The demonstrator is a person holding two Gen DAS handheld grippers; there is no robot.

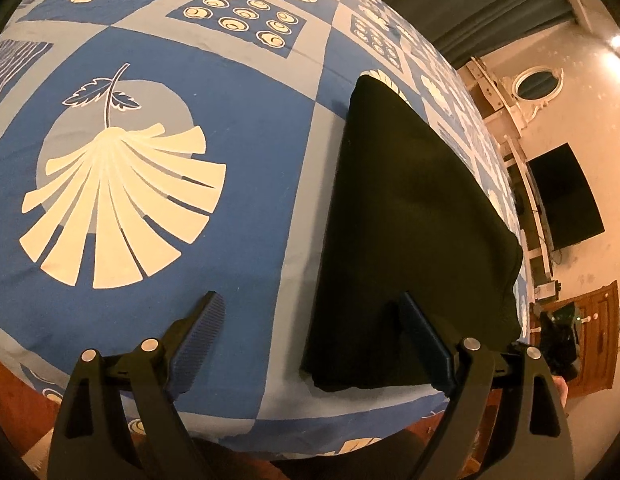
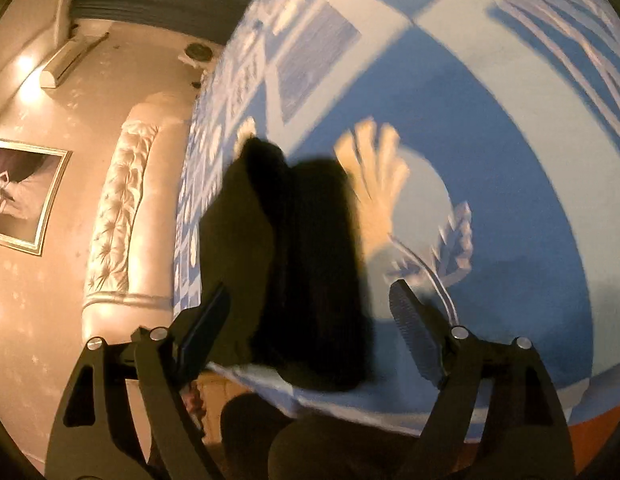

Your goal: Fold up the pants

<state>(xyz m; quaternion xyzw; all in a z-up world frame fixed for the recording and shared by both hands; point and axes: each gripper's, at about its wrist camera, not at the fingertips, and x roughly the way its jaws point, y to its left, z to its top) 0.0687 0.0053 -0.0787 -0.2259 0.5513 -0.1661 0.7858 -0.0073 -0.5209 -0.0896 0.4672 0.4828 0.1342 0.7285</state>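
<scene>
The black pants [image 1: 410, 220] lie folded in a long flat stack on the blue patterned bedsheet [image 1: 237, 128], near the bed's right edge. My left gripper [image 1: 310, 320] is open and empty above the sheet, at the near left corner of the pants; its right finger [image 1: 422, 332] is over the fabric. In the right wrist view, which is blurred, the pants [image 2: 293, 260] show as a dark folded bundle near the bed's edge. My right gripper [image 2: 310, 308] is open and empty, hovering just above their near end.
The bed's near edge [image 1: 350, 428] runs just under the pants' end. Beyond the bed are a dark TV [image 1: 566, 196], a wooden cabinet [image 1: 594, 328], a tufted headboard [image 2: 121, 208] and a framed picture [image 2: 21, 196]. My dark-clothed legs [image 2: 310, 440] are below the right gripper.
</scene>
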